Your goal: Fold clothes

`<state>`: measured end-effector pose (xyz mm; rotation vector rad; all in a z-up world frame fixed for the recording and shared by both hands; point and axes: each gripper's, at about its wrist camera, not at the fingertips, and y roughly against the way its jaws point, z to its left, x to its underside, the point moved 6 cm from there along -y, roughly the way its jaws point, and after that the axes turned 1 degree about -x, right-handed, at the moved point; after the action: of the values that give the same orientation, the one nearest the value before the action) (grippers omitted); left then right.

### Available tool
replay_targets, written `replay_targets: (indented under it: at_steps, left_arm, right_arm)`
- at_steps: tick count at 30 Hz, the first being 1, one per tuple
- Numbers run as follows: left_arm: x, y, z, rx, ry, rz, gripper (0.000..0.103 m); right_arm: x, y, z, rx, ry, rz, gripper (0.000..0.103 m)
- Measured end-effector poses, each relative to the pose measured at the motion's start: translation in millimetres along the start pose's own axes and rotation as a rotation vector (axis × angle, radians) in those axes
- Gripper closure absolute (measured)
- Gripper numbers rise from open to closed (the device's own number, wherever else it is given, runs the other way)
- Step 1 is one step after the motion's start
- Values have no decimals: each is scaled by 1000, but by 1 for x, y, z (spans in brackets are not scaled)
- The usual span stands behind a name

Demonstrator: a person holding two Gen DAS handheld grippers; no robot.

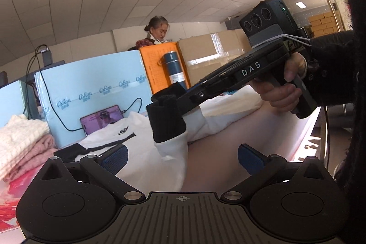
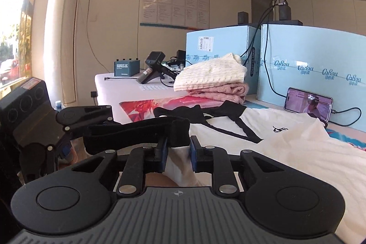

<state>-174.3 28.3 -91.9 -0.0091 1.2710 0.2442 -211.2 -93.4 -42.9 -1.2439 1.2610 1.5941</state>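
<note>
A white sweatshirt (image 1: 146,152) with black trim and a small black chest logo lies spread on the table; it also shows in the right wrist view (image 2: 286,143). My right gripper (image 2: 178,152) is shut on its sleeve (image 2: 180,169) just below the black cuff (image 2: 179,129), holding it lifted. In the left wrist view the right gripper (image 1: 167,106) holds that black cuff (image 1: 168,122) up with the white sleeve hanging below. My left gripper (image 1: 183,157) is open and empty, its blue pads (image 1: 114,159) spread either side of the sleeve. It shows at the left of the right wrist view (image 2: 75,127).
A stack of folded cream and pink knitwear (image 2: 212,81) sits at the far side. A phone (image 2: 308,104) on a cable leans against light blue boxes (image 2: 320,65). A patterned red mat (image 2: 146,109) covers the table. An orange box and a flask (image 1: 175,68) stand behind.
</note>
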Motion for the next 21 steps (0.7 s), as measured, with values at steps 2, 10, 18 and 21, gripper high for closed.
replay_targets:
  at_steps: [2,10,18,21]
  left_arm:
    - [-4,-3,5,-7,5,-29,32]
    - [-18,-11,23,1,51,-70,96]
    - [-35,-17,33,-82,8,-132,96]
    - [-43,-21,37,-95,-17,-160,96]
  right_arm:
    - [0,3,-2,9,-20,-8,85]
    - [12,11,6,35,22,45,50]
    - [39,42,-26,214,19,197,41]
    - [44,61,-36,254,-9,209,41]
